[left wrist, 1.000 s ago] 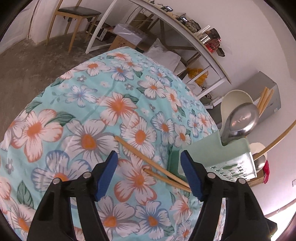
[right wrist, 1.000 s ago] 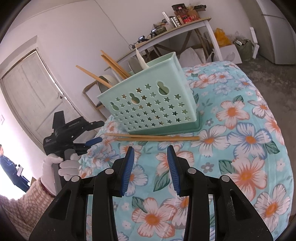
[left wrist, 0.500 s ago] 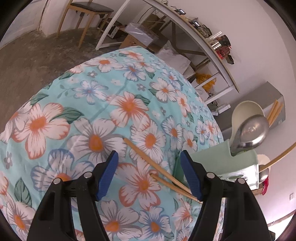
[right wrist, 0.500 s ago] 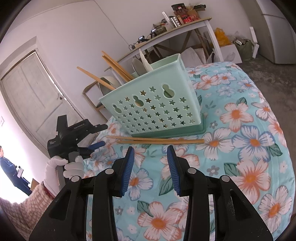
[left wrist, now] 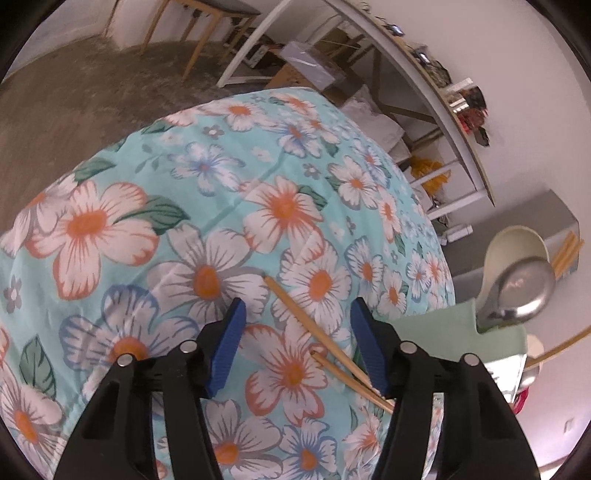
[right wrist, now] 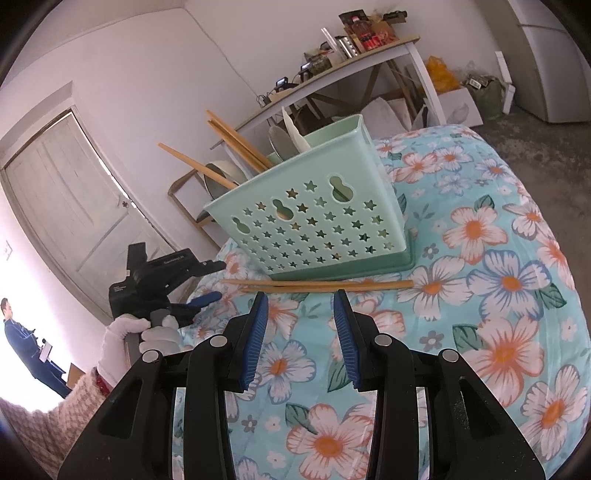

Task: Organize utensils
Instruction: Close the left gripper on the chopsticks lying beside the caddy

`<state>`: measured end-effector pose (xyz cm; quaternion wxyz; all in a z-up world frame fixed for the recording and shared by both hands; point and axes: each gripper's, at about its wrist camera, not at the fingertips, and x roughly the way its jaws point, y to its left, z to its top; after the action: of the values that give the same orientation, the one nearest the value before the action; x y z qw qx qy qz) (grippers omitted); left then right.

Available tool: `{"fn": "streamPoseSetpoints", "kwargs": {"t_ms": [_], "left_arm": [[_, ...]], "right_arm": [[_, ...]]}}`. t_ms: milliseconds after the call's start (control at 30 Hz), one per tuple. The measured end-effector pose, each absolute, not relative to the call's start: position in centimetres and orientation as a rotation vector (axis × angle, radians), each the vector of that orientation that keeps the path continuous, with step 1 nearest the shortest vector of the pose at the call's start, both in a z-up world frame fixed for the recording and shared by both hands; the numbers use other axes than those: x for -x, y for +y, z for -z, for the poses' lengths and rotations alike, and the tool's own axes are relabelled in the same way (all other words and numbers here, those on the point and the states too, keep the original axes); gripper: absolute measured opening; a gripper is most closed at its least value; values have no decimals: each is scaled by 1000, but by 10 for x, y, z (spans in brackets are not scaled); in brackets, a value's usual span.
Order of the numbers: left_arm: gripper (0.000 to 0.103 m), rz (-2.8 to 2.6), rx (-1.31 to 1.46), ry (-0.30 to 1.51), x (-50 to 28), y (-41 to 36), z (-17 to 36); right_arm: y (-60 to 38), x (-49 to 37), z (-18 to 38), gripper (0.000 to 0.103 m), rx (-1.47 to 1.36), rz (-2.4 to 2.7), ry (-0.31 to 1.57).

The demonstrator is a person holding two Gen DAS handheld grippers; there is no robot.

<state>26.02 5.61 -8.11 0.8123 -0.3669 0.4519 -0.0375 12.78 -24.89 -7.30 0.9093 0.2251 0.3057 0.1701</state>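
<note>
Two wooden chopsticks (right wrist: 317,285) lie side by side on the flowered cloth, just in front of a mint-green utensil basket (right wrist: 314,221). In the left wrist view these chopsticks (left wrist: 314,328) run slantwise between the blue pads, close to the right-hand pad. My left gripper (left wrist: 297,332) is closing around them, but its pads do not press on them. The basket (left wrist: 443,328) holds a metal spoon (left wrist: 524,291), a pale ladle and more chopsticks (right wrist: 236,142). My right gripper (right wrist: 301,325) hovers open and empty short of the chopsticks. The left gripper (right wrist: 218,280) shows at the table's left side.
A white-gloved hand (right wrist: 122,332) with a knitted sleeve holds the left gripper. The flowered cloth (left wrist: 207,192) covers a rounded table that drops off on all sides. A long shelf-desk (right wrist: 332,74) with clutter, a chair (left wrist: 207,22) and a door (right wrist: 74,206) stand behind. A person (right wrist: 14,332) stands far left.
The left gripper's jaws have narrowed and the gripper has rolled slightly, with the chopsticks now nearer its right-hand pad. The right gripper has kept its place and its opening.
</note>
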Motion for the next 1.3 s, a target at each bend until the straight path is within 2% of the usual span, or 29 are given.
{"fn": "streamPoseSetpoints", "kwargs": {"t_ms": [400,533,767,933,1300], "left_arm": [[48,-9,933,992,-264,62,90],[39,-43,964,1001,-262,65,92],[33,-40,1015,1013,-258,73,93],[25,-41,1031,1015,-260,72,94],[24,-58,1123,1039,-262,80,101]], "right_arm": [[-248,-124,70,36,-482,-368,616],[-249,-120,66,37,-496,-373,598],[-253,-118,65,37,-504,-376,589],[-254,-123,70,37,-520,-377,599],[-253,-124,75,37,-536,-376,612]]}}
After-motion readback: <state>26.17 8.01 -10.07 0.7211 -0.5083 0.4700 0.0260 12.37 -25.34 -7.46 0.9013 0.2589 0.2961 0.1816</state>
